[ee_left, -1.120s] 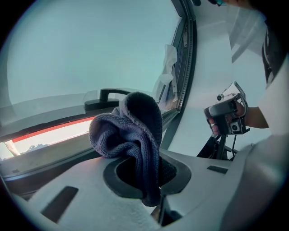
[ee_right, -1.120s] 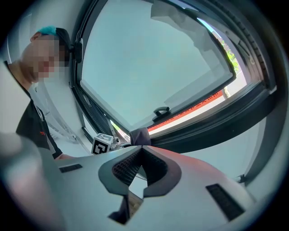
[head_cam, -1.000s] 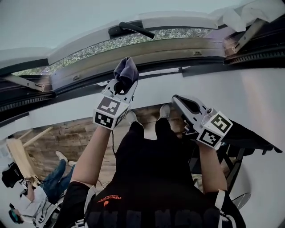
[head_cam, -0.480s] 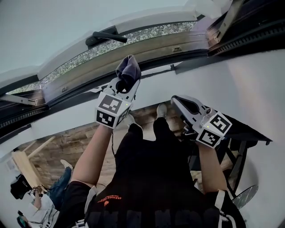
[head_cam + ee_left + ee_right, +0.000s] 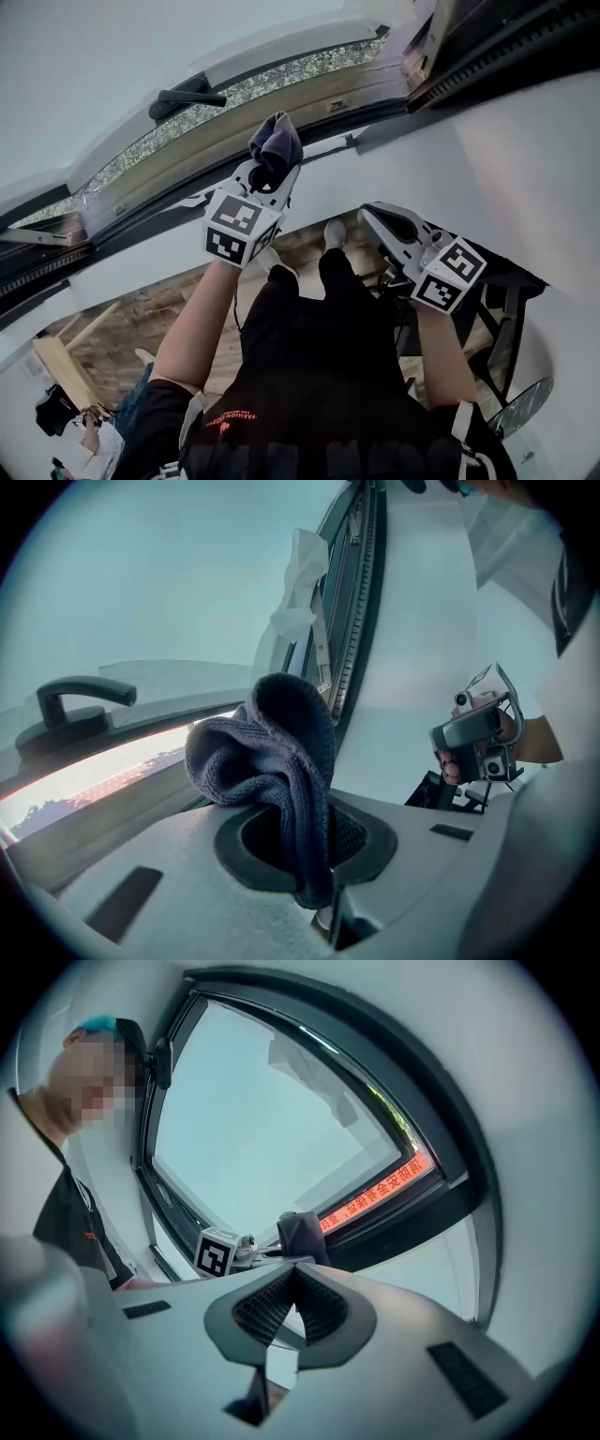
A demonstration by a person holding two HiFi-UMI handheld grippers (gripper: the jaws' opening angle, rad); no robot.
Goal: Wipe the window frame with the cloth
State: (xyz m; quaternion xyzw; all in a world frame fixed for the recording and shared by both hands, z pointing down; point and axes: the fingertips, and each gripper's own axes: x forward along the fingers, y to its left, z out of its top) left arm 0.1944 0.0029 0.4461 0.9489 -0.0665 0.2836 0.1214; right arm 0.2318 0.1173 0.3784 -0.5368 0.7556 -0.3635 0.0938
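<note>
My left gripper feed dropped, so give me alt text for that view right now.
The left gripper is shut on a dark knitted cloth that bunches up above its jaws. Behind it runs the window frame, with a black handle at left; the right gripper shows at right.

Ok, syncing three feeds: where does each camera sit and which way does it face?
Head view: on the person's head, steeply down at the window frame; arms, torso, legs show.
Left gripper view: on the left gripper, along fingers shut on the cloth, toward the window handle.
Right gripper view: on the right gripper, along shut, empty fingers, at the window frame.
Shared: the cloth, in all three.
</note>
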